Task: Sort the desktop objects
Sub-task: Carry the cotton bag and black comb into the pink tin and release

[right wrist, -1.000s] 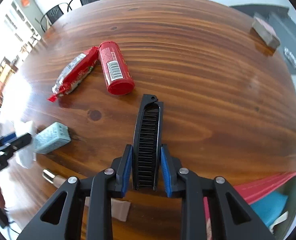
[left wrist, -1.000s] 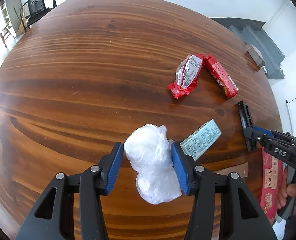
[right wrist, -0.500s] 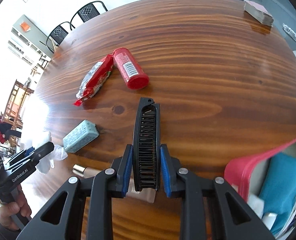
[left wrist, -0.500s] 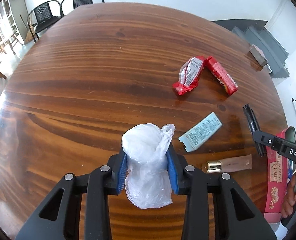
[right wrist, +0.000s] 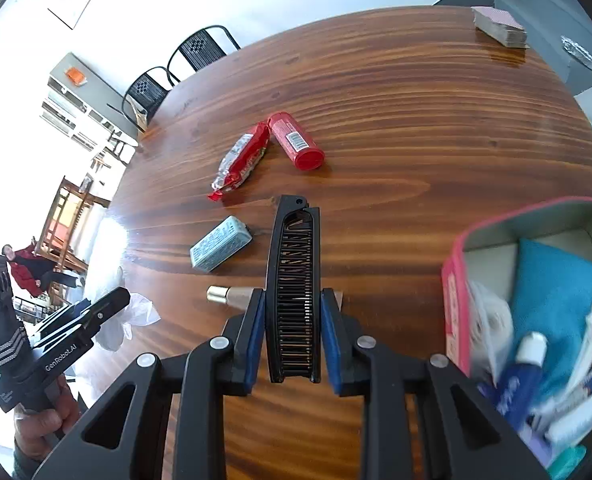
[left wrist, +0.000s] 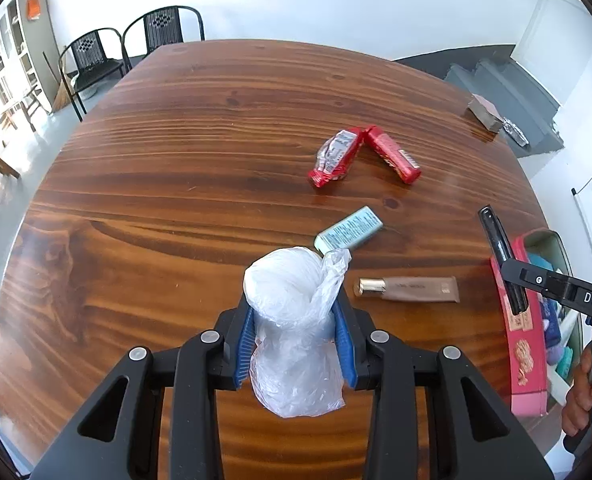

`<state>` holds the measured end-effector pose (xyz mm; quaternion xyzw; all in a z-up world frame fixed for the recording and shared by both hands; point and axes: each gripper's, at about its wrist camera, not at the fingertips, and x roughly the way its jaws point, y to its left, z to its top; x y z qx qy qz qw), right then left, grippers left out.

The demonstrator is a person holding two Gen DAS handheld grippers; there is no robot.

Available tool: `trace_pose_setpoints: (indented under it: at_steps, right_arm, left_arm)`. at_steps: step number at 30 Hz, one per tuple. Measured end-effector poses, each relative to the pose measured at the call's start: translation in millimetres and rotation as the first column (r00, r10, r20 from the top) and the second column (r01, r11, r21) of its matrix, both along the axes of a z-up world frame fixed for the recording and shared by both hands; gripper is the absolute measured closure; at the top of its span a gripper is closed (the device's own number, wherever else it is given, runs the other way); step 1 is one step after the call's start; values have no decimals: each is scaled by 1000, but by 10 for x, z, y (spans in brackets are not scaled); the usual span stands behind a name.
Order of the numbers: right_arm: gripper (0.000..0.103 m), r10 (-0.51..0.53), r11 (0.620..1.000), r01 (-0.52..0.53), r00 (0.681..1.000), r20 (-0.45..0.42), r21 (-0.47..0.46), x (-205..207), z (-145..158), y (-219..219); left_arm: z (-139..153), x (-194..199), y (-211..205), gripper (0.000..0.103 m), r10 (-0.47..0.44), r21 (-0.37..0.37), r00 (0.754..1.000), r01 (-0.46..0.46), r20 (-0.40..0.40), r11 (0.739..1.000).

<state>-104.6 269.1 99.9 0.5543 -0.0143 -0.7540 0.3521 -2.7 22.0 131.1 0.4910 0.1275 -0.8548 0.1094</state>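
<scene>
Left wrist view: left tool (left wrist: 296, 344) clamped on a crumpled white plastic bag (left wrist: 294, 320), bag bulging above and below the blue pads and hiding a corner of the pale blue box (left wrist: 349, 233) behind. Beige tube (left wrist: 406, 289) lying in full on the tabletop (left wrist: 176, 184), a second earlier mostly out of sight beneath the tool. Pads then apart beside the bag, now pressed into it, with the bag raised off the wood. At the right edge, pink box (left wrist: 522, 320) cut off by the frame, black comb (left wrist: 500, 254) crossing it. Right wrist view: right tool (right wrist: 293, 332) clamped on the black comb (right wrist: 294, 280), comb covering the tube's middle, only its gold cap (right wrist: 220, 293) clear. Pink box's contents blurred, a blue cloth (right wrist: 552, 280) discernible; far more of this box in frame than before. Red packet (right wrist: 242, 160) and red can (right wrist: 296, 146) beyond, touching at their far ends.
</scene>
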Motion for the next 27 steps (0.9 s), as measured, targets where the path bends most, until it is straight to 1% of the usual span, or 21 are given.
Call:
trace_pose_setpoints:
  at_steps: [5,6,9,14,16,18,21,24,26,27]
  right_arm:
    - [74,-29,999,28,1000,-9,-31,112,108,243]
    - [74,-42,999,42,999,-13,-35,188,197,351]
    - [74,-77,996,76,997,-24,-44,239,271,552]
    - [74,-166,985,164,985,-52,-55,310,418,1009]
    - [74,-209,977,206,976,-60,-47,320,448,1207]
    - [74,-247,969,245,967,-68,-31,328,455,1389]
    - [74,-305,952,305,951,-60,3,292,388,1613]
    - [74,-346,937,348,936,-58,15,258,360,1785]
    - [74,-368,928,371,927,-73,22,254,371,1871]
    - [74,-375,925,379,923,-81,30,254,365,1890]
  left_arm:
    - [91,108,197,65,-21,-8,1000,21,-20,1000]
    - [110,120,261,65,-31,-5,999,31,-24,1000]
    - [144,104,465,65,-67,7,997,67,-34,998]
    - [192,-30,952,65,-176,41,983,178,-58,983]
    - [212,-87,1200,65,-231,55,970,235,-71,971]
    - [219,-169,1469,65,-293,73,953,298,-81,952]
    - [213,-308,1859,65,-374,122,924,382,-86,916]
    - [219,-423,2206,65,-440,160,894,448,-81,880]
    - [243,-457,2434,65,-484,166,870,492,-90,854]
    - [253,-462,2509,65,-499,162,862,508,-96,846]
